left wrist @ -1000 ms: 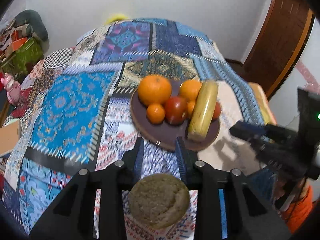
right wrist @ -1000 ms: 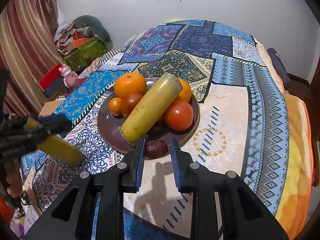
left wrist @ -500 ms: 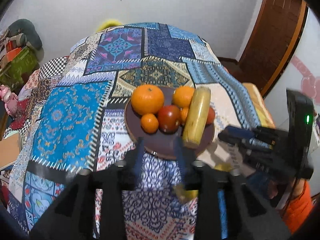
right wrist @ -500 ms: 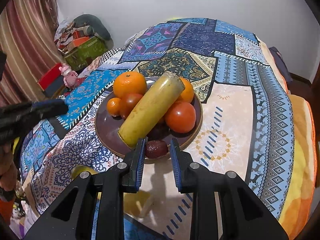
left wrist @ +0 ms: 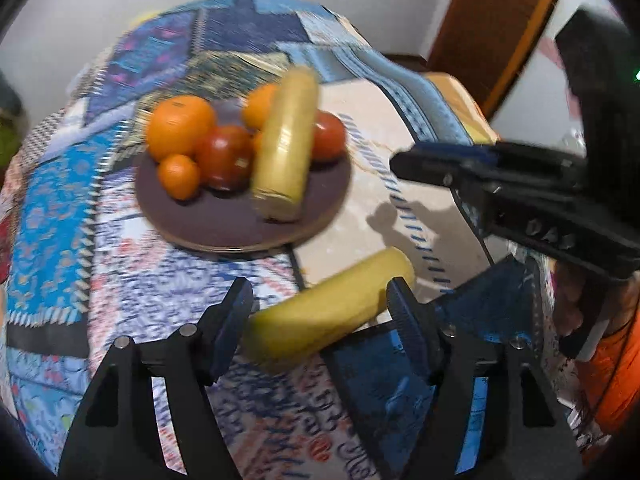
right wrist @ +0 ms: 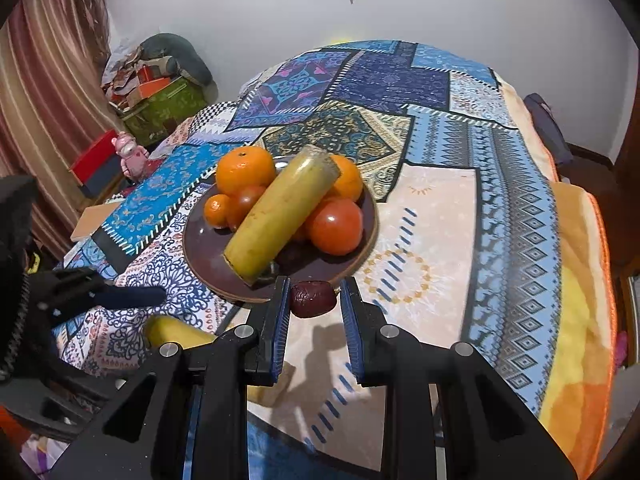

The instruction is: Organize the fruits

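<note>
Fruits fill a brown plate [right wrist: 208,256] on a patterned bedspread [right wrist: 500,208]. The left hand-held gripper [left wrist: 320,304], jaws just opening, straddles a released yellow banana piece [left wrist: 328,312]. The right hand-held gripper [right wrist: 314,300] grasps a dark date [right wrist: 312,298].

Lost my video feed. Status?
Left gripper open, jaws just widened, loose banana piece between them on the cloth. Right gripper shut on dark fruit. Plate crowded.
</note>
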{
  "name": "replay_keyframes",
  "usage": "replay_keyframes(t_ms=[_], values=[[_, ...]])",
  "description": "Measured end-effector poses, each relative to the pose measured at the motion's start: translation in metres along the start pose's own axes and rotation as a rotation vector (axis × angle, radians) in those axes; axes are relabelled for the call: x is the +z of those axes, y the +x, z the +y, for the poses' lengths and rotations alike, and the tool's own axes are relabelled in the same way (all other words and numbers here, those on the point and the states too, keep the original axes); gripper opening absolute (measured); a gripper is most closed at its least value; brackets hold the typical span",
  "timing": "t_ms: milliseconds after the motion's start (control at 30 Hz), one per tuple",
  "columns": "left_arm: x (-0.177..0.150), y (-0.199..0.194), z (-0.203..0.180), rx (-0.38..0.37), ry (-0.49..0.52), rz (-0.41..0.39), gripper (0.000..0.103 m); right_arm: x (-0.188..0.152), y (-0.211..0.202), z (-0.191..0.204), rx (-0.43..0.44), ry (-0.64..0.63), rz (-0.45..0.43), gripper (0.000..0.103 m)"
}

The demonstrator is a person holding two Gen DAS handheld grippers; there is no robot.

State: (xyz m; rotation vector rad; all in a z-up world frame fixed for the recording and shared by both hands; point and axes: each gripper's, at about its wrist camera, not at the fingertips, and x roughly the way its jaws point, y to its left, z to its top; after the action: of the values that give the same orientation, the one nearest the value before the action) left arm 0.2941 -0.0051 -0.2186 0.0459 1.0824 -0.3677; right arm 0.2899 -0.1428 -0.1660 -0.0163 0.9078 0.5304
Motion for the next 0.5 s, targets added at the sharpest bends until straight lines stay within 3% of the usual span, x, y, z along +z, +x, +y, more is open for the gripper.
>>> replay_keyframes(t_ms=[67,200,267,500], values=[[0.001,0.013,-0.005,-0.003,0.024,0.027,0.075,-0.002,-0.004,-0.005,-0.006,0.008,-0.002,0.023],[0.003,0.029,-0.008,-0.041,0.021,0.062,0.076,-0.007,-0.009,-0.014,-0.016,0.025,-0.002,0.023],[0.002,0.034,-0.007,-0.059,-0.007,0.077,0.07,-0.009,-0.01,-0.017,-0.019,0.033,0.001,0.023],[-0.01,0.031,-0.017,0.017,-0.018,0.058,0.038,-0.015,-0.013,-0.02,0.008,0.058,0.005,0.023]])
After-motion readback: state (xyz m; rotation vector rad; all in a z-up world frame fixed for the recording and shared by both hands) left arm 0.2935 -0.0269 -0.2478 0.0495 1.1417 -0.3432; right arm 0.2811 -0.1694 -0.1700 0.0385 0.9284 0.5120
